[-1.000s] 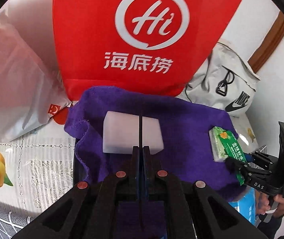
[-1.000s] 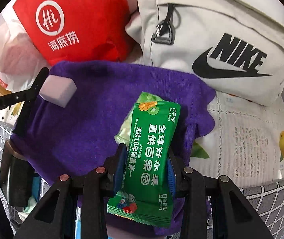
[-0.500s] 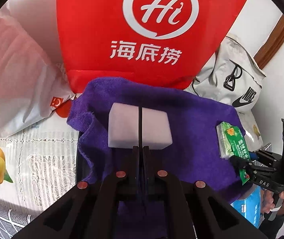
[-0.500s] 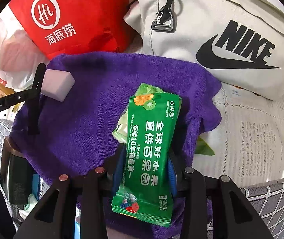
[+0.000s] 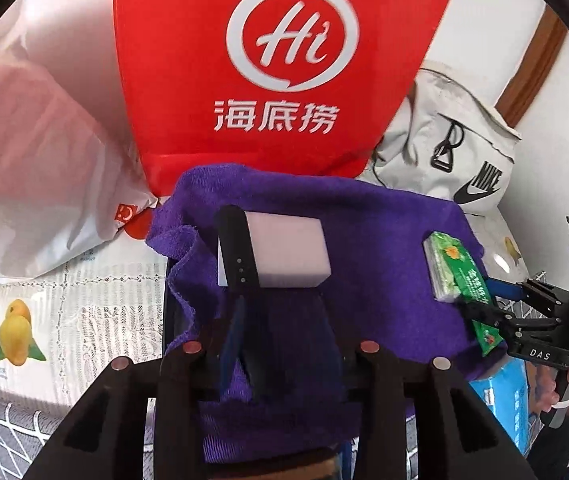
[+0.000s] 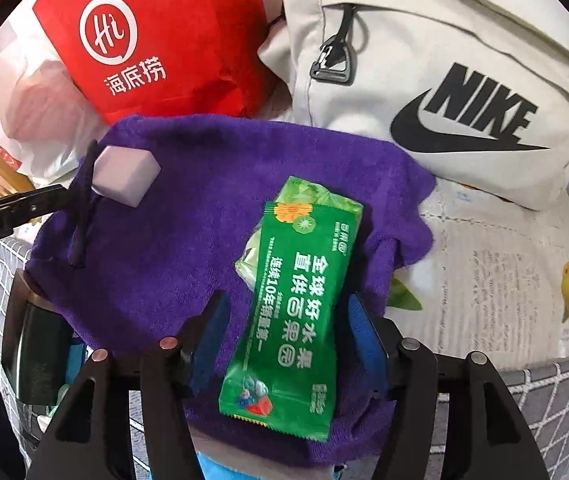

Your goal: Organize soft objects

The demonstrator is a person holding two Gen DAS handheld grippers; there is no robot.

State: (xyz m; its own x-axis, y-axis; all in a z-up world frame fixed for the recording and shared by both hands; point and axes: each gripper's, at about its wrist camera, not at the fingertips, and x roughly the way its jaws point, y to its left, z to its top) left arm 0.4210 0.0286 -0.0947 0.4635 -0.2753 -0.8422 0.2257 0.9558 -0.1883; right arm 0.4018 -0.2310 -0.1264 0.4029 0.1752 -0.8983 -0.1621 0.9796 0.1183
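Observation:
A purple towel (image 5: 384,232) (image 6: 204,184) is spread in front of me. On it lies a pale sponge block (image 5: 288,252) (image 6: 124,176). My left gripper (image 5: 280,260) (image 6: 84,200) is over the block and its jaws are opening. One black finger (image 5: 236,256) crosses the block's left end; the other is lost against the dark towel. A green snack packet (image 6: 300,300) (image 5: 460,276) lies on the towel between the blue pads (image 6: 364,336) of my right gripper (image 6: 284,320) (image 5: 496,312). These jaws are opening too, with a gap on each side. A paler green pack (image 6: 304,196) shows under its far end.
A red paper bag (image 5: 284,60) (image 6: 156,40) stands behind the towel, a beige Nike bag (image 6: 444,92) (image 5: 456,160) to its right, a white plastic bag (image 5: 36,160) to its left. A fruit-print tablecloth (image 6: 504,272) (image 5: 84,300) lies beneath. A blue box (image 5: 508,404) pokes out under the towel.
Both pairs of jaws have parted. The right pads have come off the green packet, which now rests on the towel. The left finger has swung out across the sponge's left end.

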